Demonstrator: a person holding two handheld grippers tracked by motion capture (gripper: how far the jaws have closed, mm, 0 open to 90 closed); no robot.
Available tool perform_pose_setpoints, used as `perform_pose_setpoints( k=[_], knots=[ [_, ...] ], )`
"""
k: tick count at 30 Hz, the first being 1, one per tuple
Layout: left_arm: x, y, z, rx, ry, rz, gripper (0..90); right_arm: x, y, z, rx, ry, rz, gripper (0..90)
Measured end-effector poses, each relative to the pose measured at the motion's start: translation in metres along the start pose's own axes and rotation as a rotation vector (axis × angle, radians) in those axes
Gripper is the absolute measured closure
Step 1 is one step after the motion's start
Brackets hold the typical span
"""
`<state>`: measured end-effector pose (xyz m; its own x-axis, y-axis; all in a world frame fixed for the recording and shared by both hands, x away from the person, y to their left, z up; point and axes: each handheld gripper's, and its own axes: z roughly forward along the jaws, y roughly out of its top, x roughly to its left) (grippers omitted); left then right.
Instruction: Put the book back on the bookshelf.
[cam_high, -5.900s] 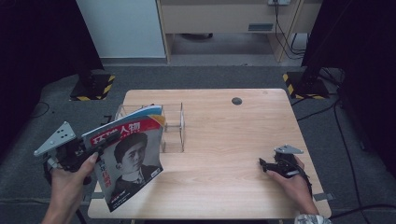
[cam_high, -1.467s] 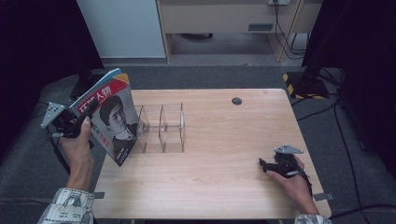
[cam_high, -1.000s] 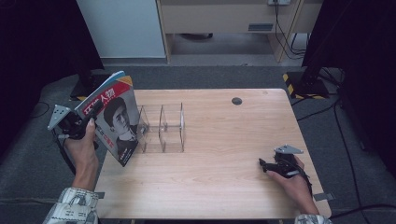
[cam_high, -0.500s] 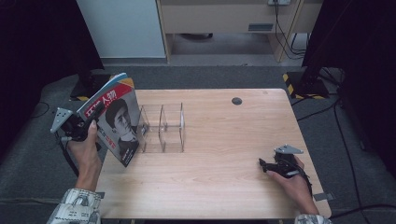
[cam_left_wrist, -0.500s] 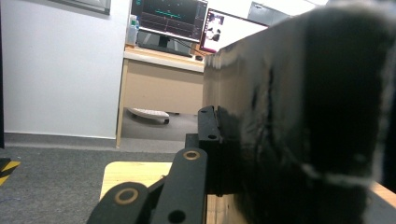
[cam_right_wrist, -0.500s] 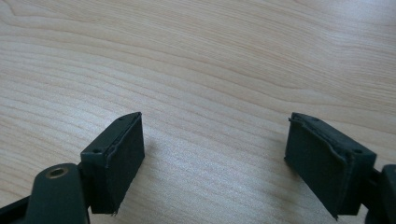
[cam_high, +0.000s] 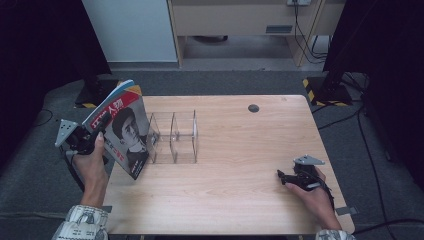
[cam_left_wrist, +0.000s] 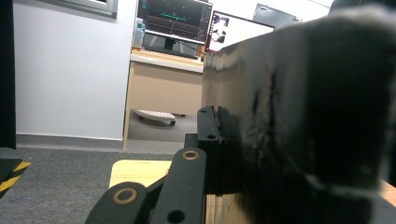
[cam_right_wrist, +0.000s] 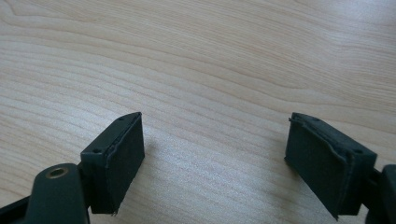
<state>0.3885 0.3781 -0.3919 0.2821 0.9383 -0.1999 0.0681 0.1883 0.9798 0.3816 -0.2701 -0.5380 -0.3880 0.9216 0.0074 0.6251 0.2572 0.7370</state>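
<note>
Left claw (cam_high: 95, 134) pinches a magazine (cam_high: 122, 131) at the bench's (cam_high: 250, 150) nine o'clock edge; right claw (cam_high: 281, 176) rests spread at four o'clock.

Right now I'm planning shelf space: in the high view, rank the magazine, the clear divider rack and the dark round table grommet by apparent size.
1. Magazine, though it is held up nearer the camera, so its lead over the rack is unsure.
2. Clear divider rack.
3. Dark round grommet, plainly smallest.
</note>
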Motion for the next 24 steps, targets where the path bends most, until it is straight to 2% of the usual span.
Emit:
perform_pose_setpoints(
  k=[9,20,24],
  knots=[
    [-0.0077,-0.0055,-0.0033,0.026,0.042,0.015,82.7,0.0001,-0.0001,0.0000,-0.001,0.000,-0.002,19.7],
    [-0.0082,-0.0079,-0.0036,0.042,0.051,0.010,77.7,0.0001,-0.0001,-0.0001,-0.001,0.001,-0.002,19.7],
    [-0.0084,-0.0082,-0.0037,0.049,0.049,0.028,74.2,0.0002,-0.0002,-0.0001,-0.001,0.001,-0.002,19.6]
  ],
)
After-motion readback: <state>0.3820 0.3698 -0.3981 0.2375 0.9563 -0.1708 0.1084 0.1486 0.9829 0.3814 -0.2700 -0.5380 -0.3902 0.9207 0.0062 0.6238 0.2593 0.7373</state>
